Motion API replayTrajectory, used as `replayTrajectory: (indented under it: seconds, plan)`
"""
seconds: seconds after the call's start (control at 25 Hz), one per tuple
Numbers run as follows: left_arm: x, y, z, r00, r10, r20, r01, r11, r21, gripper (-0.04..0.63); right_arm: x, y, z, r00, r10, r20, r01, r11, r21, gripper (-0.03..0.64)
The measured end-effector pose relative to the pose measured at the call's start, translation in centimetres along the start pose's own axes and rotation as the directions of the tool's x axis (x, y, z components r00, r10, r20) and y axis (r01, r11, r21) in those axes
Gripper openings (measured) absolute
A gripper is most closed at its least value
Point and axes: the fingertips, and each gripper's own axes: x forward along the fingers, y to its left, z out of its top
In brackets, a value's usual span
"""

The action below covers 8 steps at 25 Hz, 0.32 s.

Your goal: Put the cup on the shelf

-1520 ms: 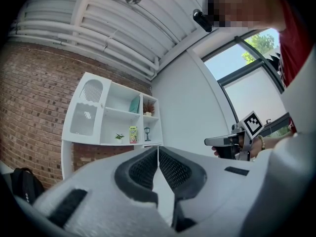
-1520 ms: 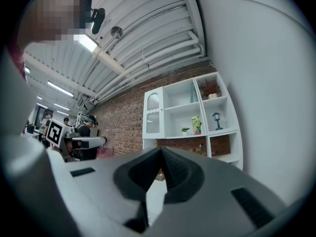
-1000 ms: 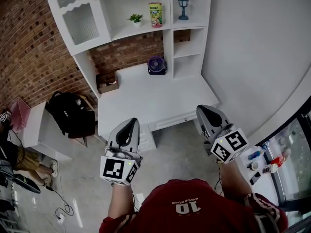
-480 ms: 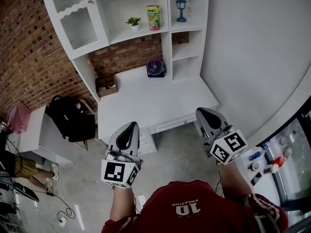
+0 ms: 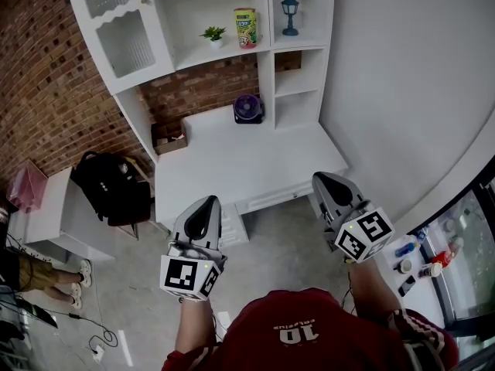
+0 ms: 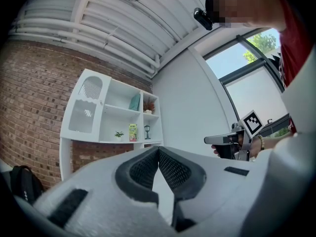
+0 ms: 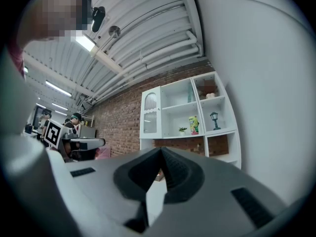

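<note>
A green and yellow cup [image 5: 247, 27] stands upright on the middle board of the white shelf unit [image 5: 302, 45]; it also shows small in the left gripper view [image 6: 132, 132] and the right gripper view [image 7: 193, 125]. Both grippers hang over the floor in front of the white desk [image 5: 232, 165], far from the cup. My left gripper [image 5: 207, 201] is shut with nothing in it, its pads meeting at the tip [image 6: 158, 148]. My right gripper [image 5: 319, 178] is likewise shut and empty [image 7: 161, 149].
On the shelf beside the cup stand a small potted plant [image 5: 214, 32] and a blue lantern [image 5: 290, 14]. A purple fan [image 5: 249, 105] and a brown box [image 5: 170, 134] sit at the desk's back. A black backpack [image 5: 116, 185] lies on a low white bench at left.
The head view has drifted a little, so the shelf sits slightly higher and to the left. Both grippers hold their place and stay shut.
</note>
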Motion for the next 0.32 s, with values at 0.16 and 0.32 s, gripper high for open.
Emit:
replayTrajectory:
  seconds: [0.16, 0.32]
  plan:
    - [-0.12, 0.53, 0.03, 1.000, 0.015, -0.004, -0.015, 1.000, 0.001, -0.001, 0.45, 0.33, 0.06, 1.000, 0.007, -0.005, -0.007, 1.000, -0.005, 0.005]
    - [-0.29, 0.94, -0.20, 1.000, 0.019, -0.012, -0.019, 1.000, 0.014, -0.002, 0.70, 0.62, 0.09, 1.000, 0.007, -0.007, -0.007, 1.000, -0.007, 0.005]
